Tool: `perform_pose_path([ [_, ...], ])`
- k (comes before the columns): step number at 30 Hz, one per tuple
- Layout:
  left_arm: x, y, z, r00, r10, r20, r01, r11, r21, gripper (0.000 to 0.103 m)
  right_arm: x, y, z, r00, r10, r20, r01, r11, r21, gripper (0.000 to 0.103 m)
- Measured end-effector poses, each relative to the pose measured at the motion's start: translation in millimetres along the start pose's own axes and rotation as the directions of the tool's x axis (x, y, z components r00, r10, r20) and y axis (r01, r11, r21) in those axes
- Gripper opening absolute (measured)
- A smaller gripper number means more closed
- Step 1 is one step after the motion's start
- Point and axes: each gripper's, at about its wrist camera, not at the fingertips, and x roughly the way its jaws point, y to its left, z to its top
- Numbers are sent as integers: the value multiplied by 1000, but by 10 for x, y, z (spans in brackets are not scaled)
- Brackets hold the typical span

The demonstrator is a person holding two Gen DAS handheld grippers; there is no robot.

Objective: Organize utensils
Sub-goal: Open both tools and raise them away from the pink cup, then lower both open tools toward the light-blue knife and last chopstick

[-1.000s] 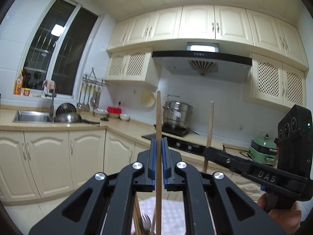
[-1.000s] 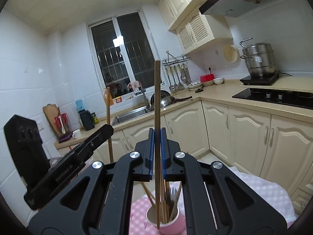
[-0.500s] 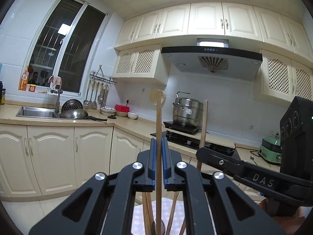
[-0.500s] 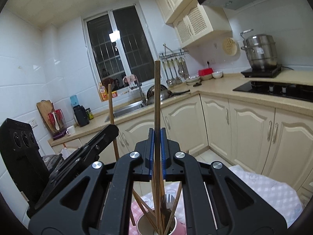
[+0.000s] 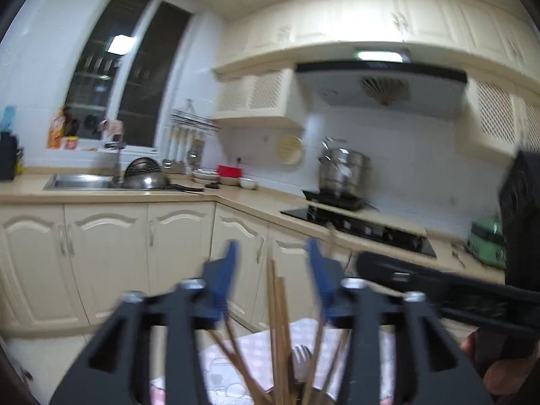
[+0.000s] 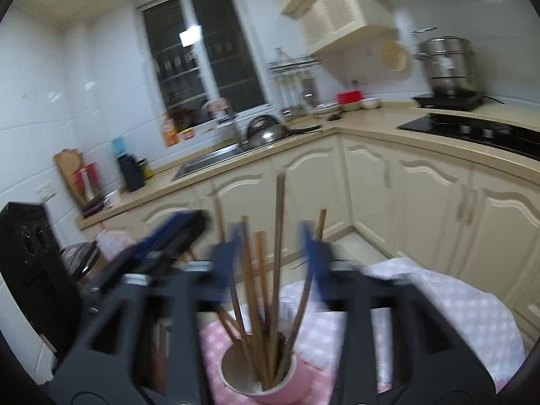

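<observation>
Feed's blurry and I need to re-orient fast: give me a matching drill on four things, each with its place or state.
Things:
1. chopsticks
2. pink cup
3. steel pot
4. right gripper

Places or states:
A. on the checked cloth
B. jaws apart, just opened
C. standing in the cup
D. on the counter by the hob

Pairs: 1-C, 2-A, 3-D, 4-B

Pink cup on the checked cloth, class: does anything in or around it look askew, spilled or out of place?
Nothing stands out. The chopsticks stand in the pink cup, fanned at loose angles, none fallen onto the cloth. Both grippers, left and right, have just been opening and grip nothing.
</observation>
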Motion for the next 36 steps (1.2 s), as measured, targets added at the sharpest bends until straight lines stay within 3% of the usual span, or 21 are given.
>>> perform_pose_path([
  [1,-52,62,23,1000,-4,4,5,1000,-25,86,-78,-69,12,1000,8,22,-9,1000,28,84],
  [3,-151,103,65,1000,1,14,0,999,-34,89,-192,-154,35,999,0,36,-1,999,53,85],
  [5,-240,90,115,1000,11,5,-11,1000,-8,93,-279,-198,47,999,-4,42,1,998,62,94],
  [8,-399,57,177,999,27,-22,-27,1000,16,98,-437,-254,66,999,-18,48,15,997,75,97],
  [16,-800,-106,227,995,72,-62,-66,993,97,98,-820,-347,85,999,-42,25,39,995,97,97],
  [23,-1033,-243,225,993,70,-95,-57,989,133,98,-1156,-331,75,998,-70,-6,70,996,61,97],
  [36,-1149,-486,31,980,56,-191,-25,986,163,98,-1517,-465,-156,990,-118,-75,123,990,73,97],
])
